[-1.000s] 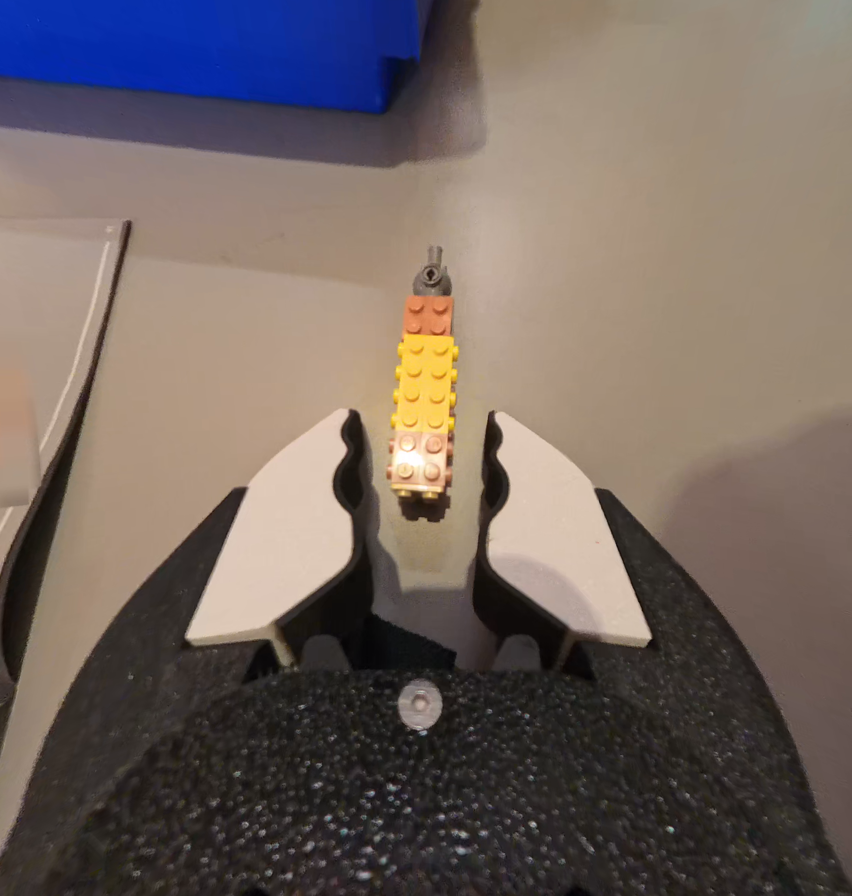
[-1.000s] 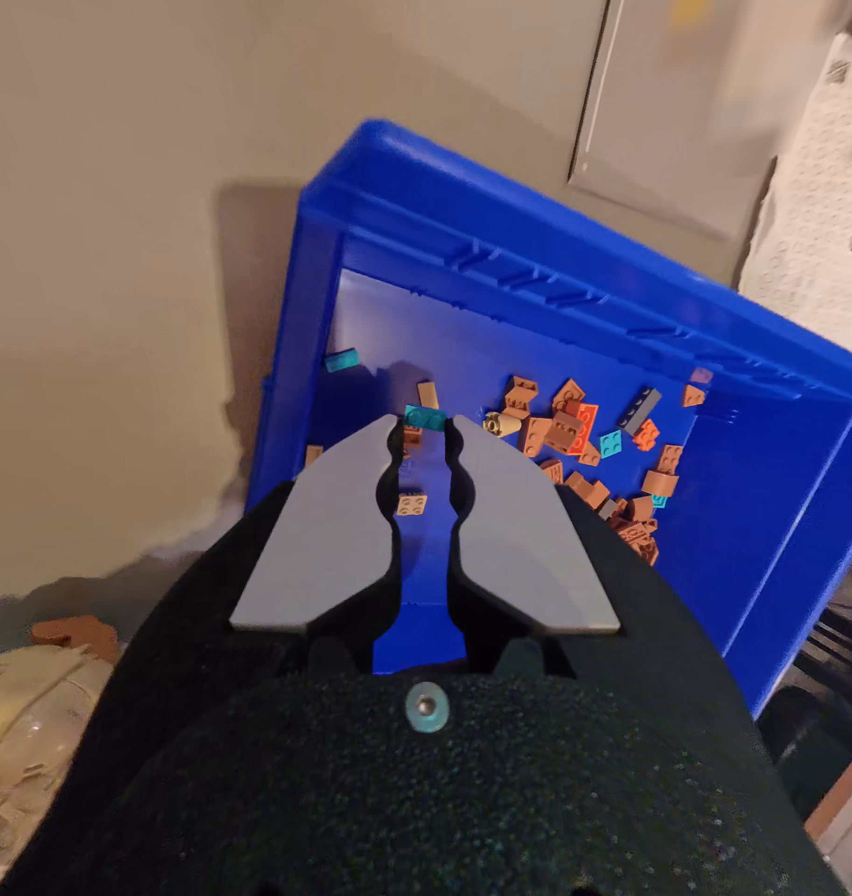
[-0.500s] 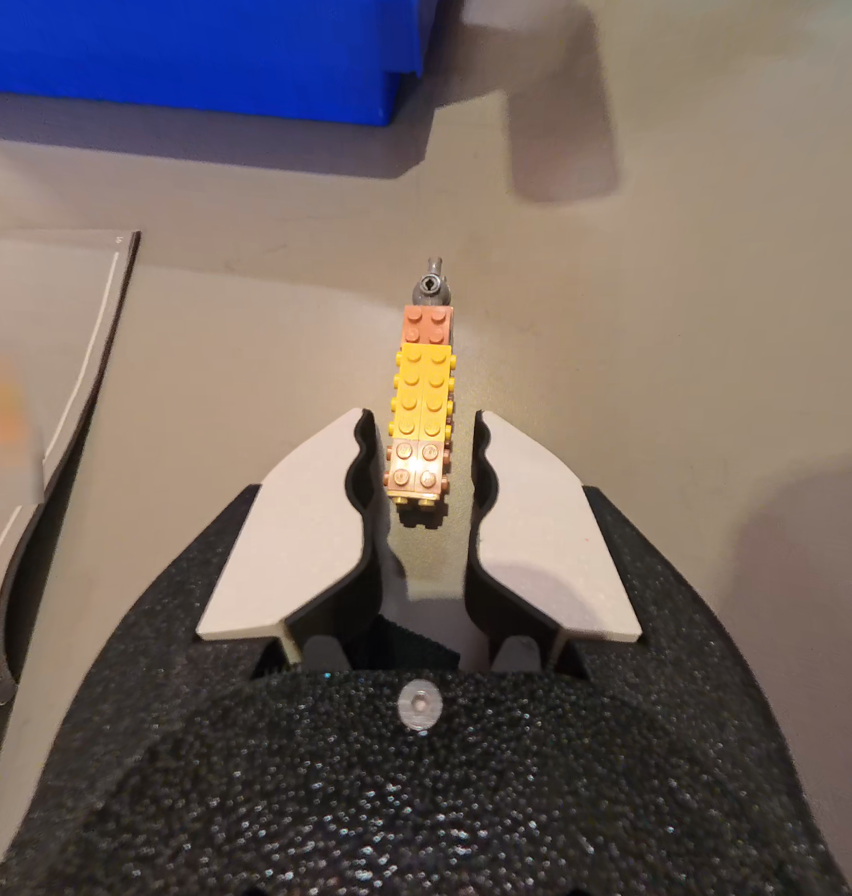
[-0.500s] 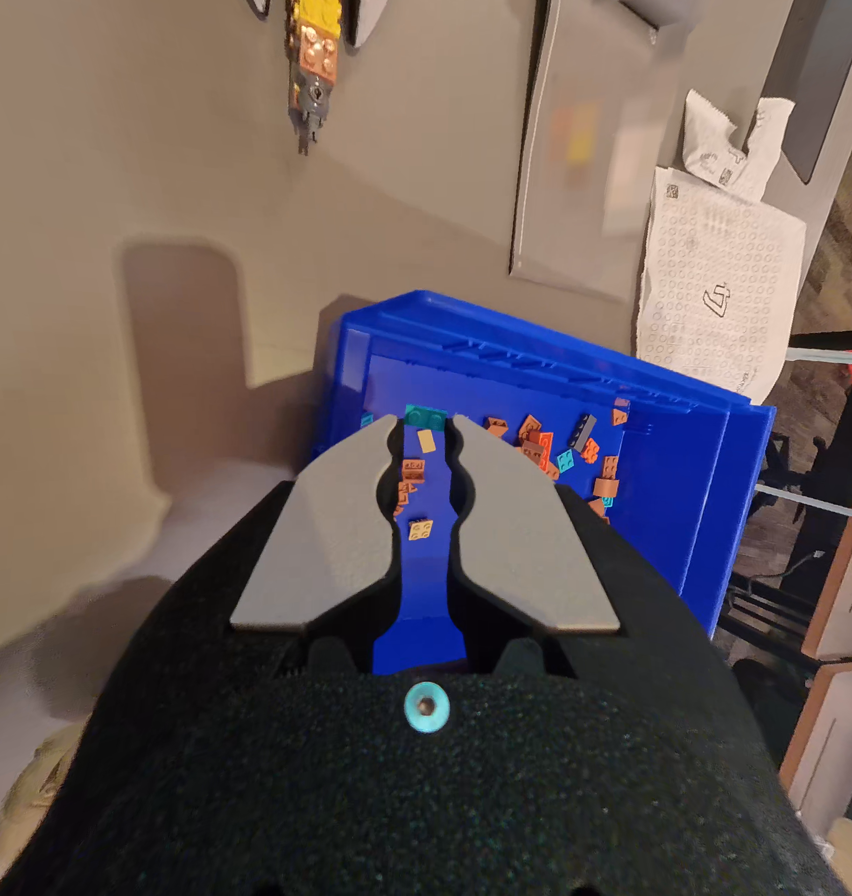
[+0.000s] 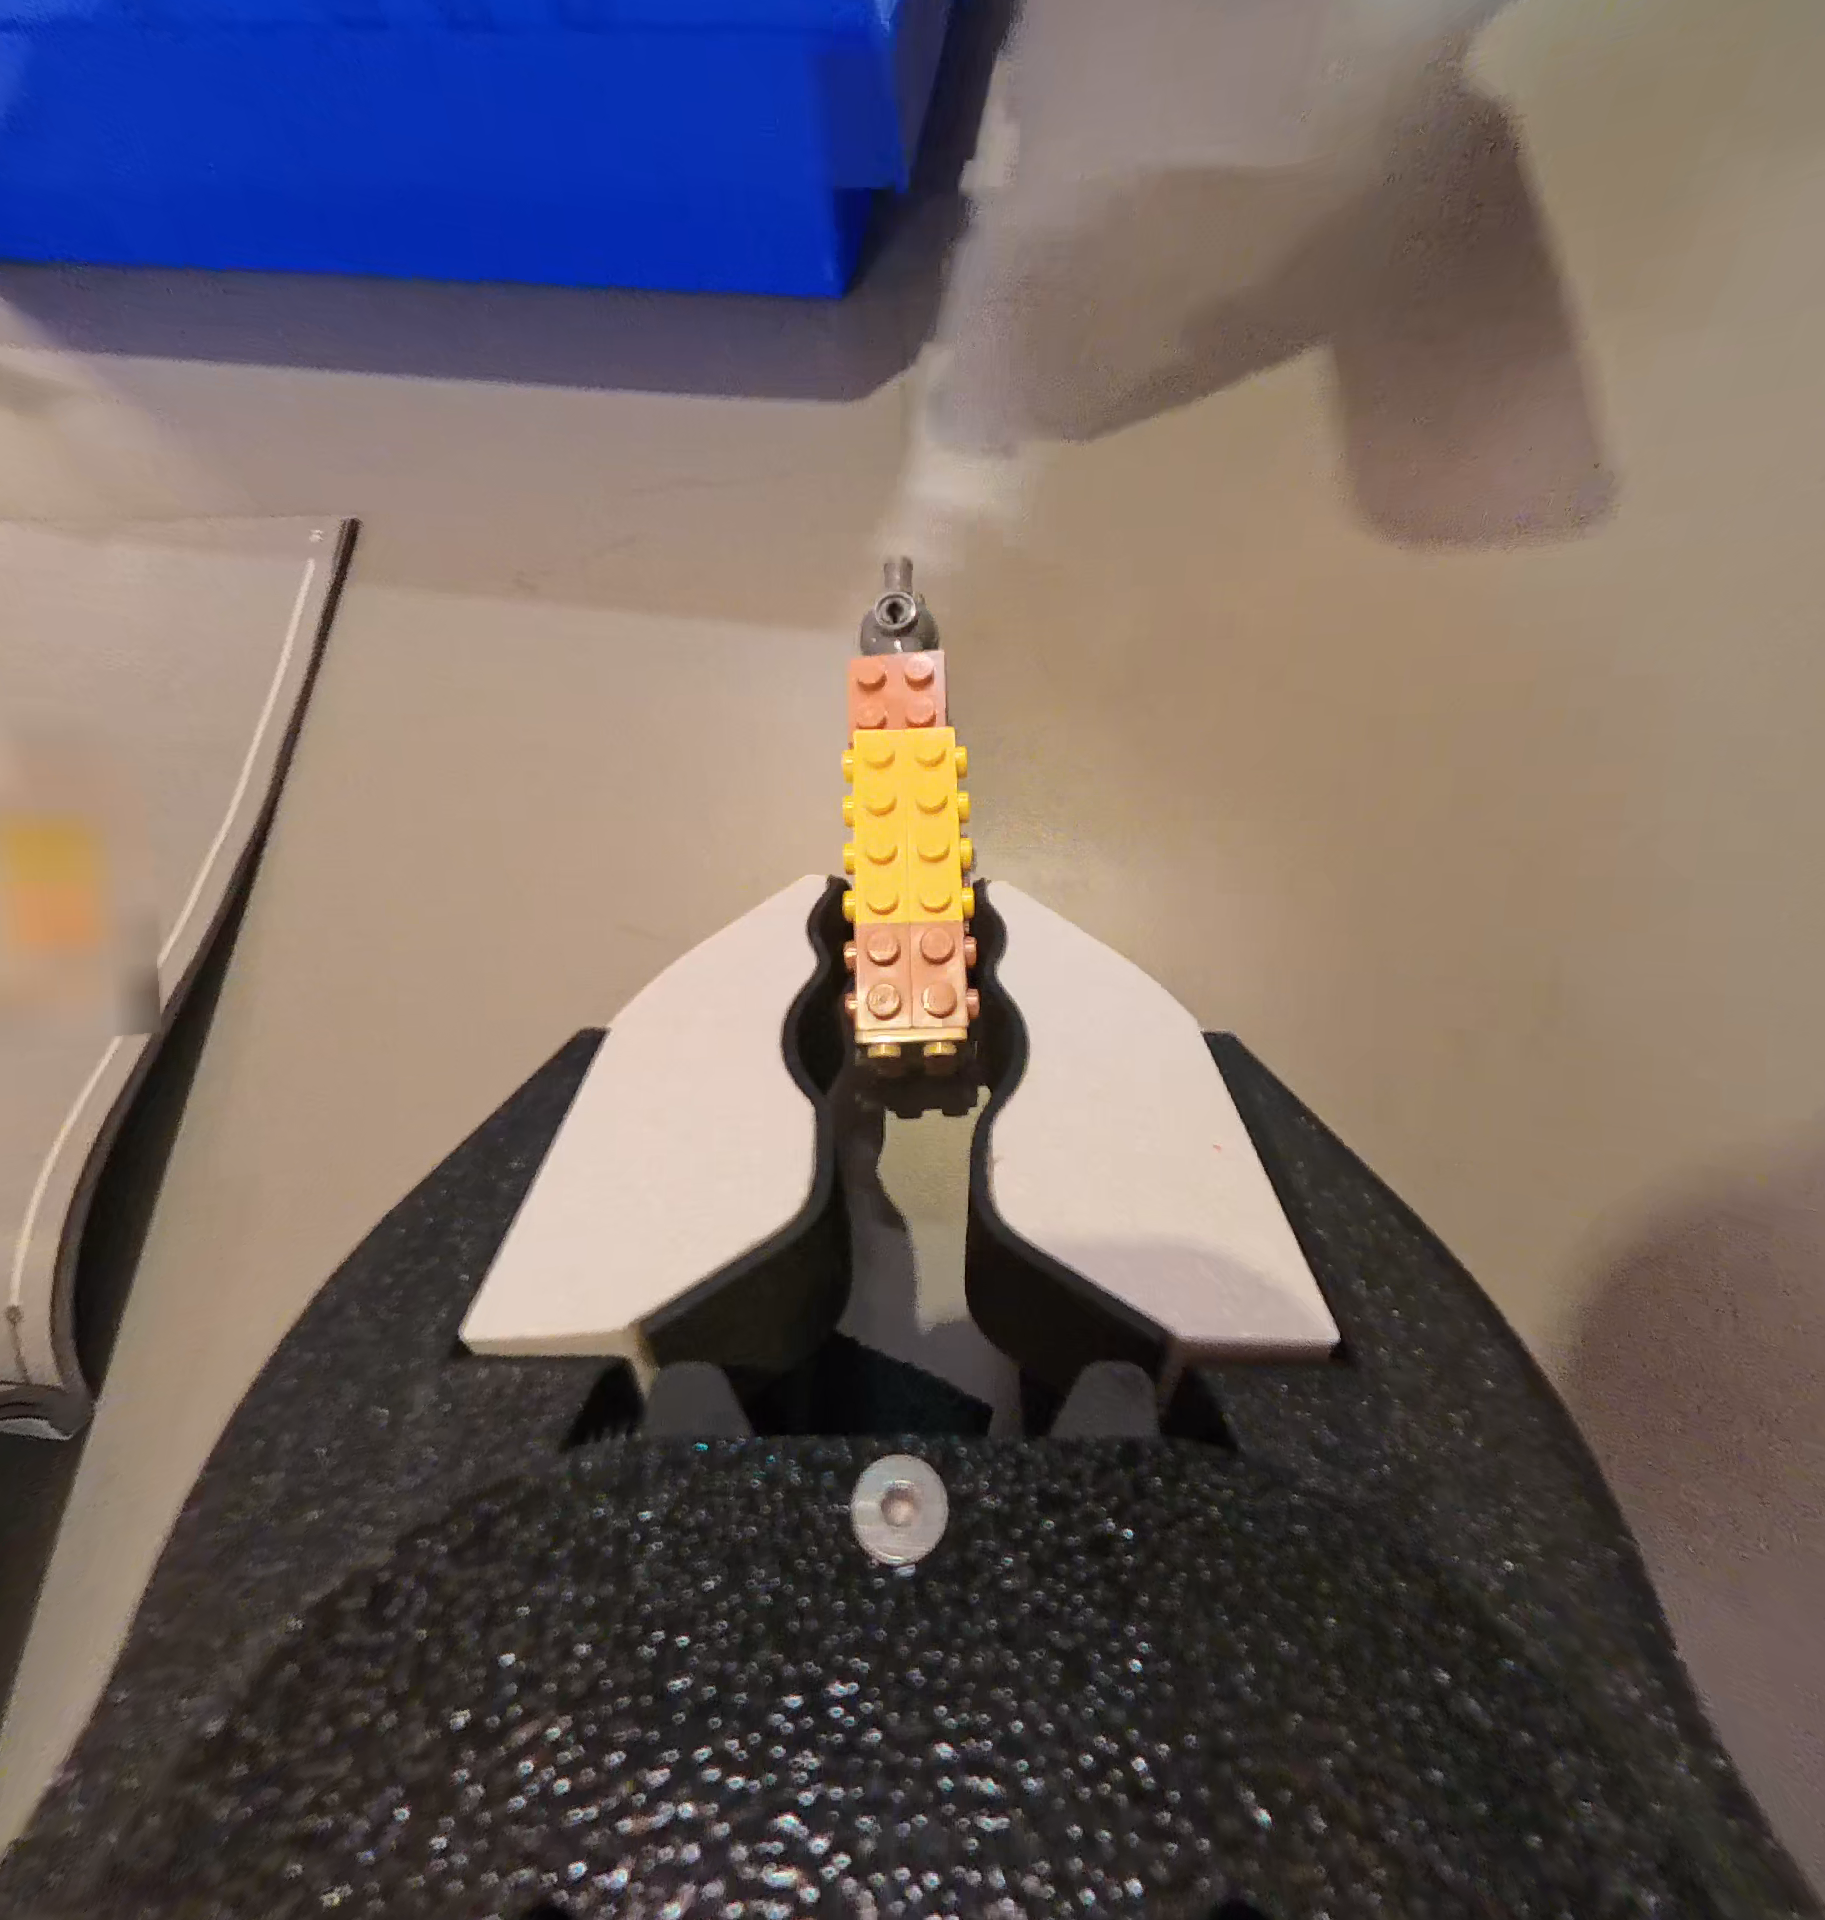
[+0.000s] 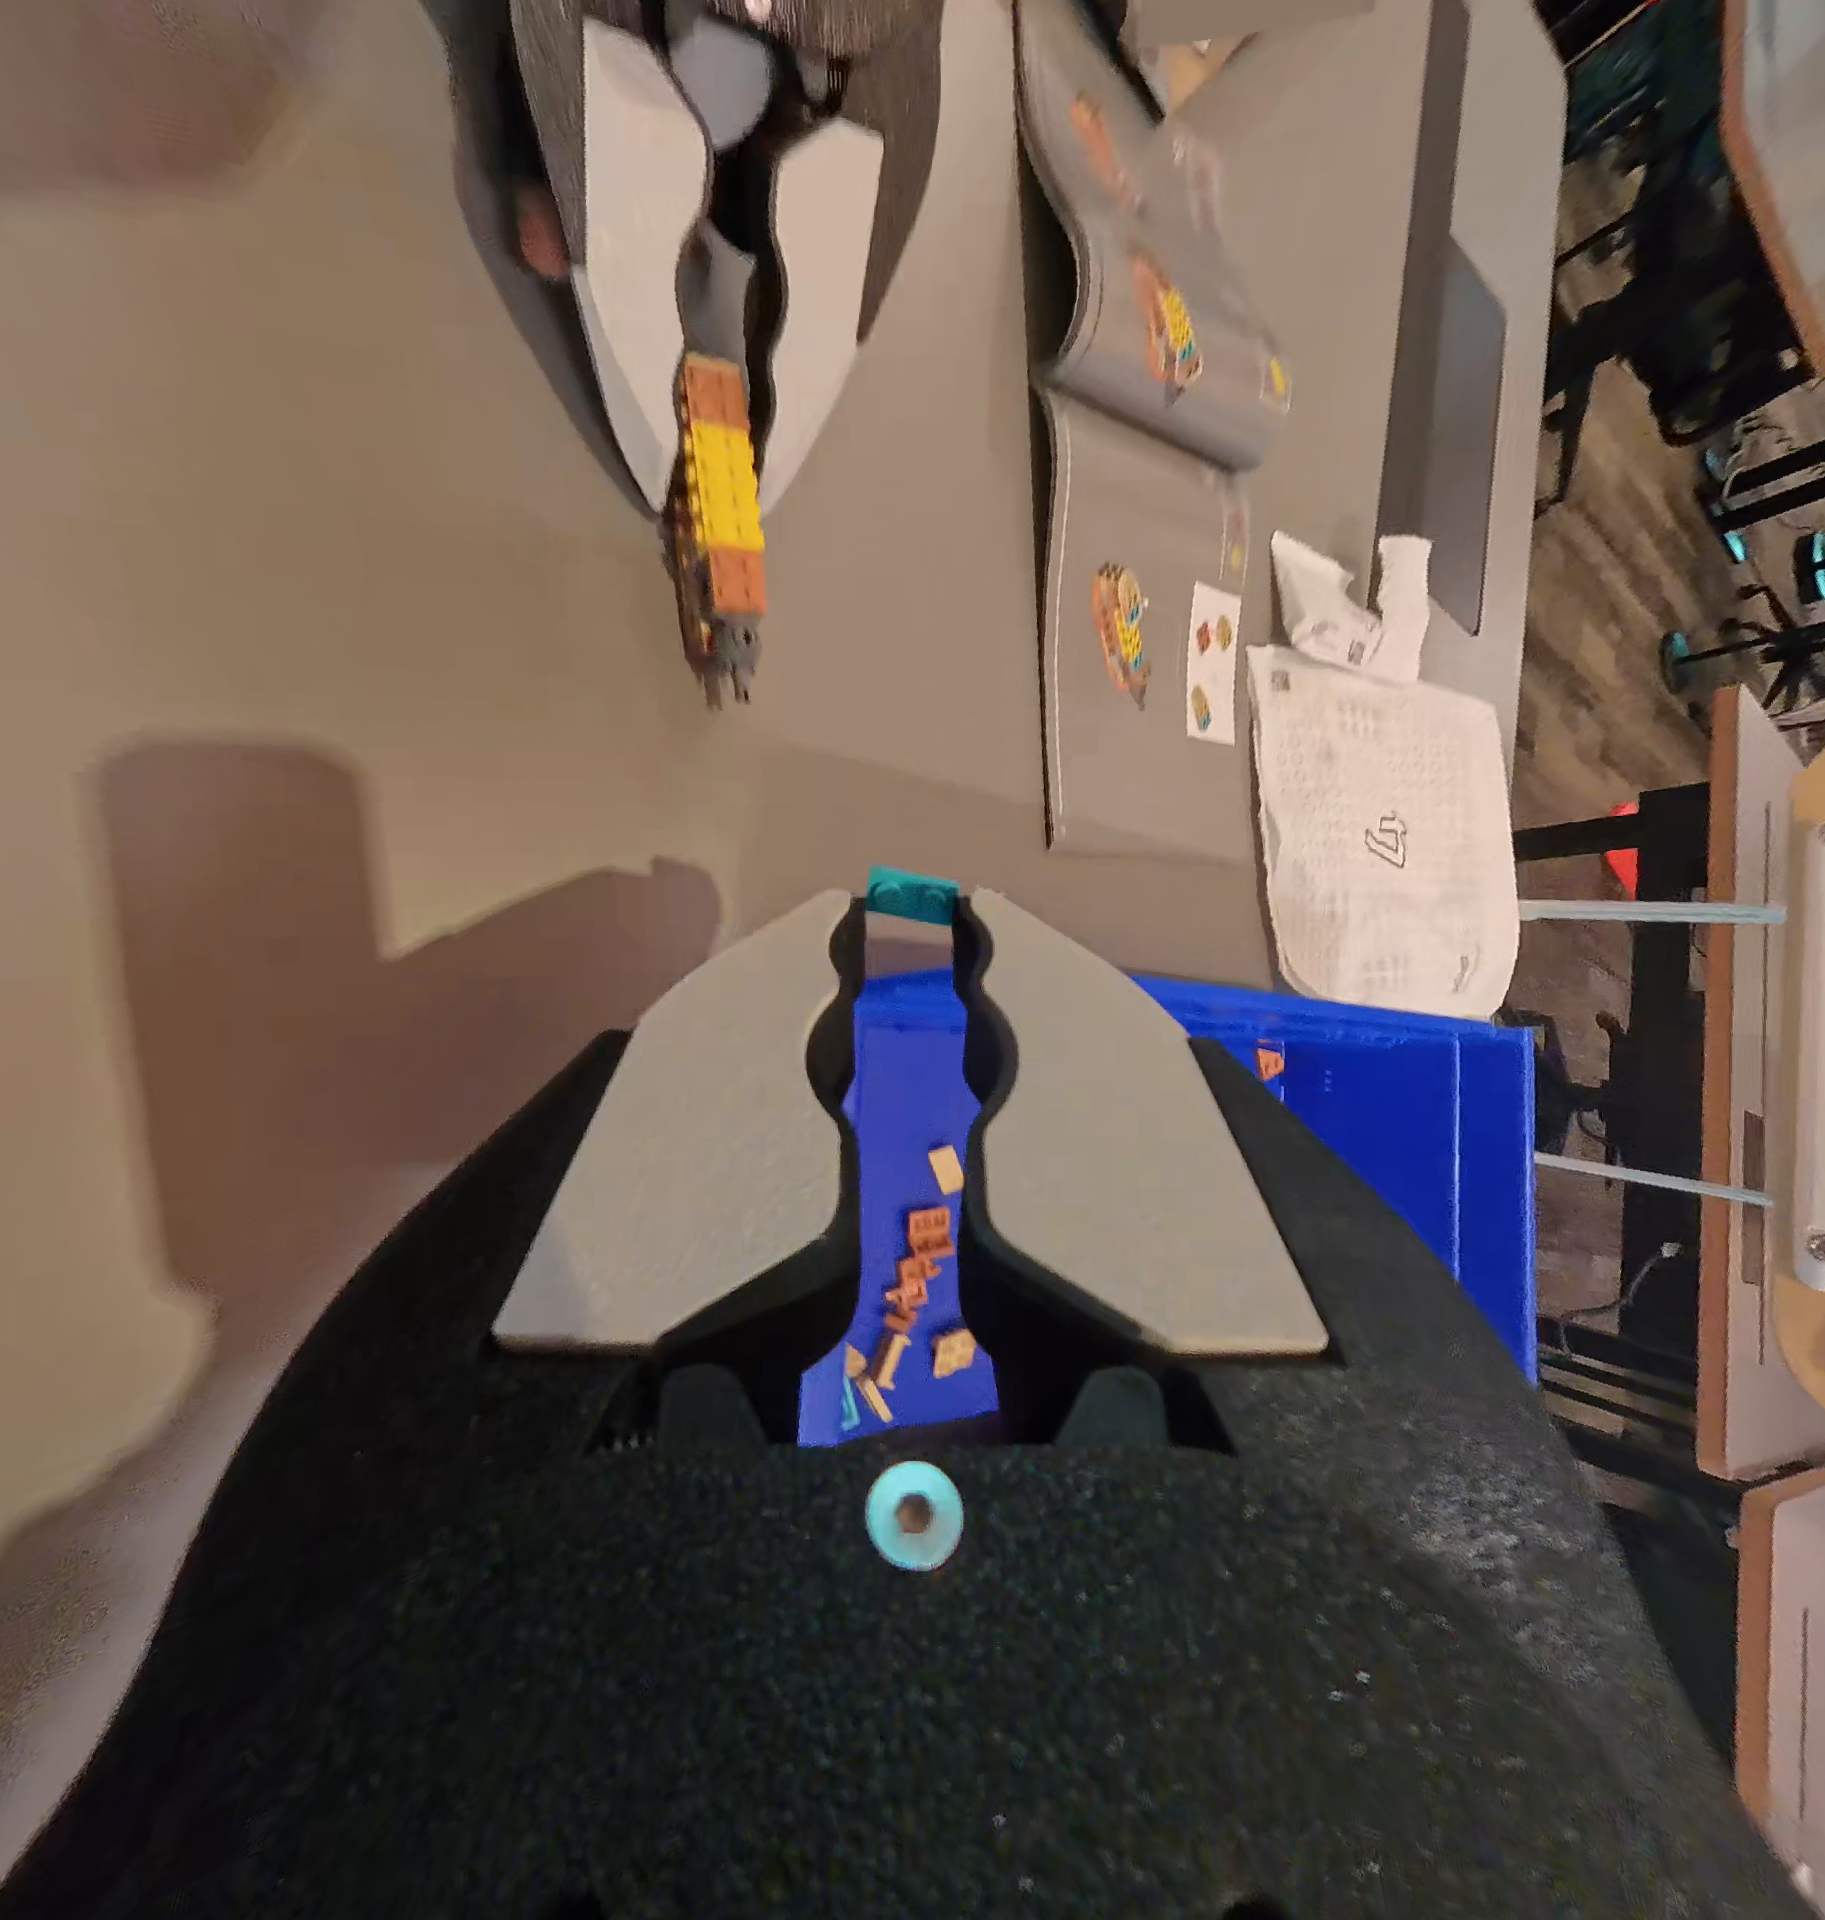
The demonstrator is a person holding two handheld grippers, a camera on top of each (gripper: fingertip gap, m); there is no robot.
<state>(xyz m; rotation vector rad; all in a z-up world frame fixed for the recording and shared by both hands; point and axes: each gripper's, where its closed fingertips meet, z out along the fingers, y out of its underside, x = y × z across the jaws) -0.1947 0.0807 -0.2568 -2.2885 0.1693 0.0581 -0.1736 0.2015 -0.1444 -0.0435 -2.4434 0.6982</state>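
Yellow and brown bricks form a long brick assembly [image 5: 906,862], lying on the tan tabletop [image 5: 1407,935] at centre frame; the left gripper [image 5: 906,935] has its pads [image 5: 830,966] closed against the near, brown end. The right gripper [image 6: 910,914] pinches a small teal plate [image 6: 910,906] at its fingertips, well apart from the assembly, so that plate is not yet attached. Only the right wrist view shows the blue bin's [image 6: 1407,1091] loose bricks [image 6: 923,1247], the open booklet [image 6: 1126,436] at upper right and the white sheet [image 6: 1386,831]; the left view shows the bin only from outside [image 5: 420,135], at upper left.
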